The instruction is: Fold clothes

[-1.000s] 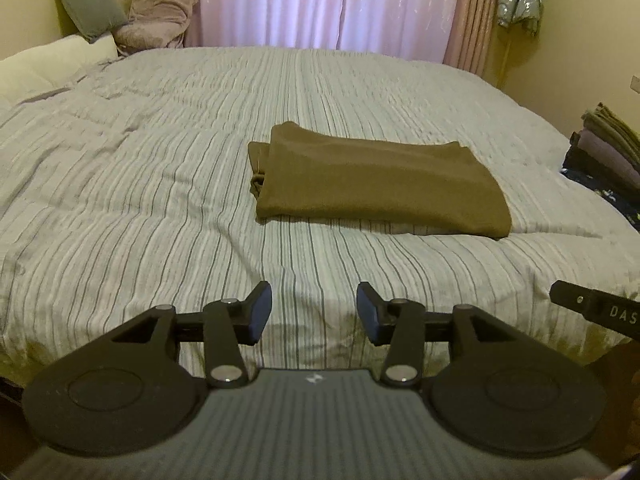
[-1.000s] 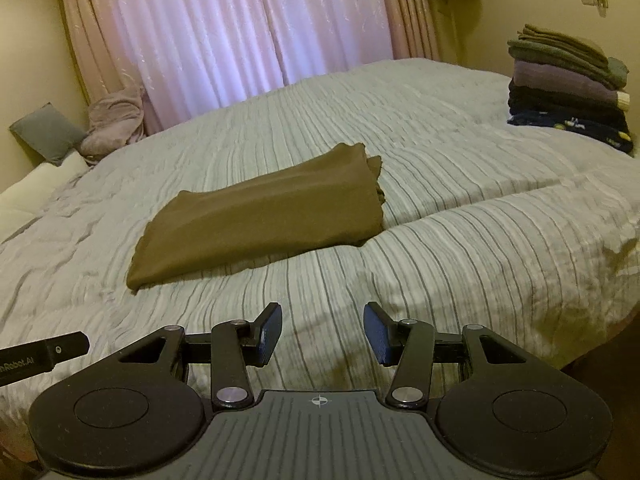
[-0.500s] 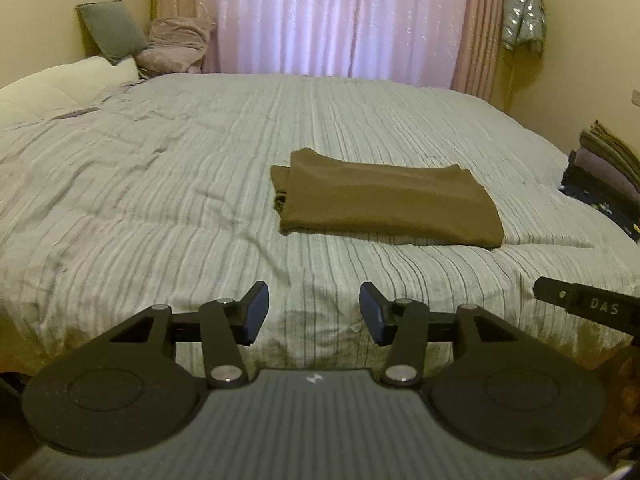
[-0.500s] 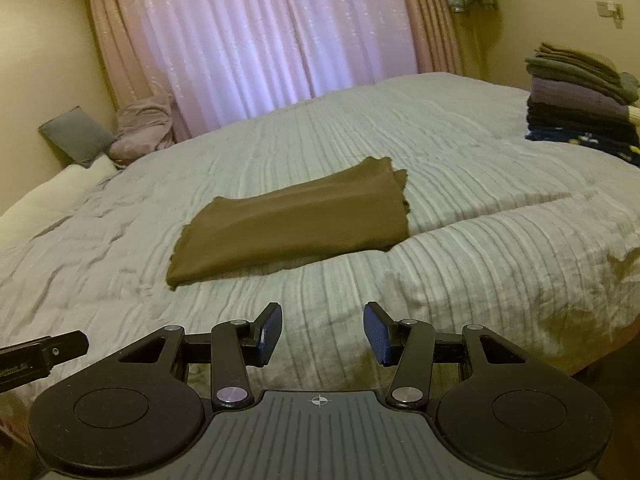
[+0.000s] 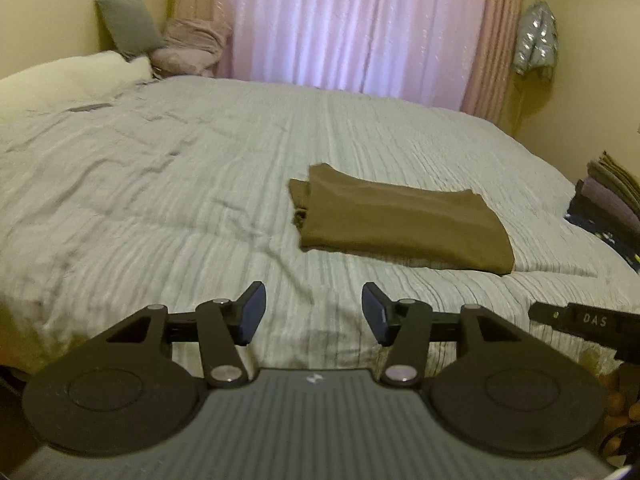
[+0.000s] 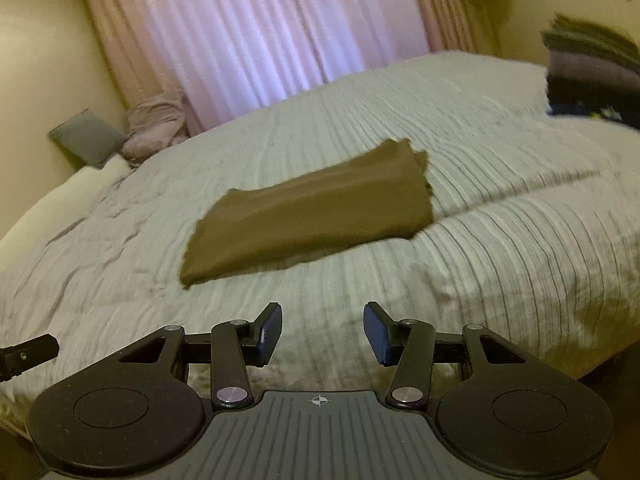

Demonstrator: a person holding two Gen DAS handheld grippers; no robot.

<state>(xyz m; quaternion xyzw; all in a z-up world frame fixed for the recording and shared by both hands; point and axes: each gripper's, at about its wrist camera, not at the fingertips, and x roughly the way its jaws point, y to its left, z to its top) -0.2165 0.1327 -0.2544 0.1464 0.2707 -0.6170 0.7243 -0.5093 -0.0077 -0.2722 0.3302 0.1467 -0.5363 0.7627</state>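
A wide bed (image 5: pixel 168 184) under a striped grey cover fills both views, with pink curtains (image 5: pixel 352 24) behind it at twelve o'clock. A stack of folded clothes (image 6: pixel 592 72) sits on the bed's far corner, at about two o'clock in the right wrist view and three o'clock in the left. A grey pillow (image 5: pixel 128 24) and a bundled pink blanket (image 5: pixel 192 48) lie near the headboard end, around ten to eleven o'clock. The brown folded garment (image 5: pixel 404 224) rests flat in the middle of the bed, well apart from both tools: at about one o'clock from the left gripper (image 5: pixel 313 313) and at about twelve o'clock from the right gripper (image 6: pixel 322 333). The left fingers (image 5: pixel 251 312) are spread with only the bed cover showing between them. The right fingers (image 6: pixel 269 334) are likewise spread and hold nothing.
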